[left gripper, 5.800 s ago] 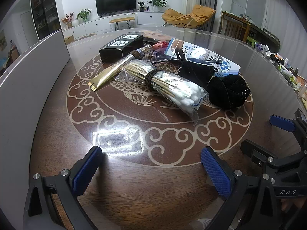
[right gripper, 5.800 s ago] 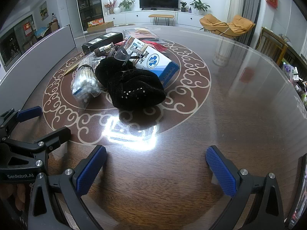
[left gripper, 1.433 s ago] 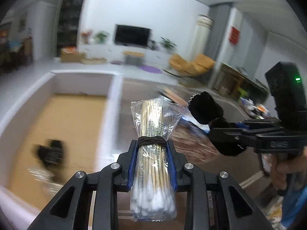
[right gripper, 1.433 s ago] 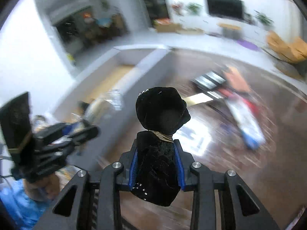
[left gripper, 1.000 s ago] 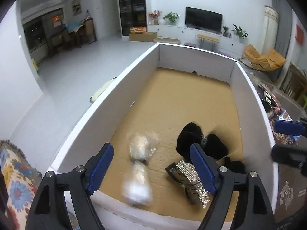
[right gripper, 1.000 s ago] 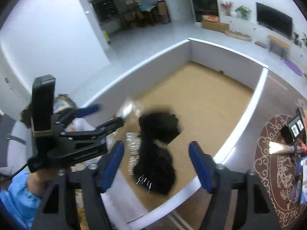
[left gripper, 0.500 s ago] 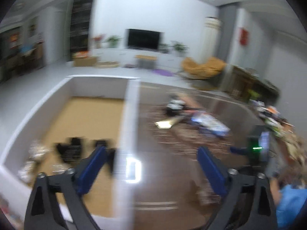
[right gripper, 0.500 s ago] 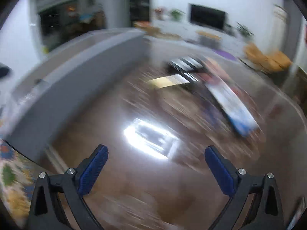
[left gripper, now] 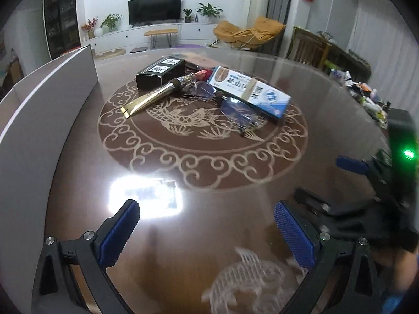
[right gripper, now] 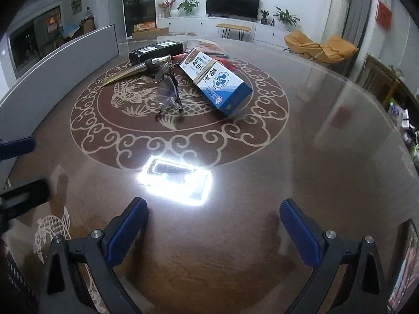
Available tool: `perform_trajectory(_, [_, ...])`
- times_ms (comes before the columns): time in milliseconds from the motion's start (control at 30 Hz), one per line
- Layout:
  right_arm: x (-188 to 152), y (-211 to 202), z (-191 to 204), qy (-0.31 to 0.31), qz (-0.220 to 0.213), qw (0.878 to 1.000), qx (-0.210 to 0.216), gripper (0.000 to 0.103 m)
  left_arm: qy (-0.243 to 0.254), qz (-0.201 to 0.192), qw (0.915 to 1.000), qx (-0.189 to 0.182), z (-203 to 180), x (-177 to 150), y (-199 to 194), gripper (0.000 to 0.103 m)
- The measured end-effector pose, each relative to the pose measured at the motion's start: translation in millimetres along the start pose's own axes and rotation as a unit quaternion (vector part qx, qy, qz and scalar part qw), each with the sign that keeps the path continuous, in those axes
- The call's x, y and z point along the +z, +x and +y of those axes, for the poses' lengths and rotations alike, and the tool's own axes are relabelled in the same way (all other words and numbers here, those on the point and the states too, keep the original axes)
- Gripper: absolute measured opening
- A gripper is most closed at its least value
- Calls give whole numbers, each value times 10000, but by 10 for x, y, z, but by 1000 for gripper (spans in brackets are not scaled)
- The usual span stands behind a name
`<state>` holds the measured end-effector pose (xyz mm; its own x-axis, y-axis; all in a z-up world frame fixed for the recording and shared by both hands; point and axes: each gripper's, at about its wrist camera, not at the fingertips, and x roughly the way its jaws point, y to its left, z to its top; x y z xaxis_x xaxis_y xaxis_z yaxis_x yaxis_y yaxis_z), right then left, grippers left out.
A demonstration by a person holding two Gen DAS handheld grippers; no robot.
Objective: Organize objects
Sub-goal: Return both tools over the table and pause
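Observation:
On the round brown table [left gripper: 209, 209] lie a blue and white box [left gripper: 248, 91] [right gripper: 214, 78], a pair of glasses [left gripper: 235, 111] [right gripper: 167, 95], a gold tube [left gripper: 154, 96] [right gripper: 136, 69] and a black box [left gripper: 159, 72] [right gripper: 155, 49]. My left gripper [left gripper: 207, 231] is open and empty over the near table edge. My right gripper [right gripper: 213, 226] is open and empty too; it also shows at the right of the left wrist view [left gripper: 366, 178].
A white-walled box [left gripper: 39, 104] [right gripper: 52, 68] stands along the table's left side. Clutter [left gripper: 366, 96] lies at the far right edge. A bright light reflection [right gripper: 178, 180] sits on the table in front of the grippers.
Both grippers dropped the cotton swabs and the black pouch into the box on the left, then swung back. They now face the table, open and empty.

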<state>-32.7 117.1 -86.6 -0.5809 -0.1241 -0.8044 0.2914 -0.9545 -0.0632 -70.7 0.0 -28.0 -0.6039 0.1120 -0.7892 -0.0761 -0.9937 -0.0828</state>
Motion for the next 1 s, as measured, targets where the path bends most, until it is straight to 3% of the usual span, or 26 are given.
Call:
perform_trajectory(233, [19,37,-55,250,88,9996,94,103,70,232,9997,42,24,110,352,103])
perform_trajectory(400, [18,36,-57,256,88,9996,99,103,217,257,9990,281,-5,105,396,103])
perform_trajectory(1000, [11,30,-59,261,85,9996,99,103,269,196,9989,320,-45,93,411,103])
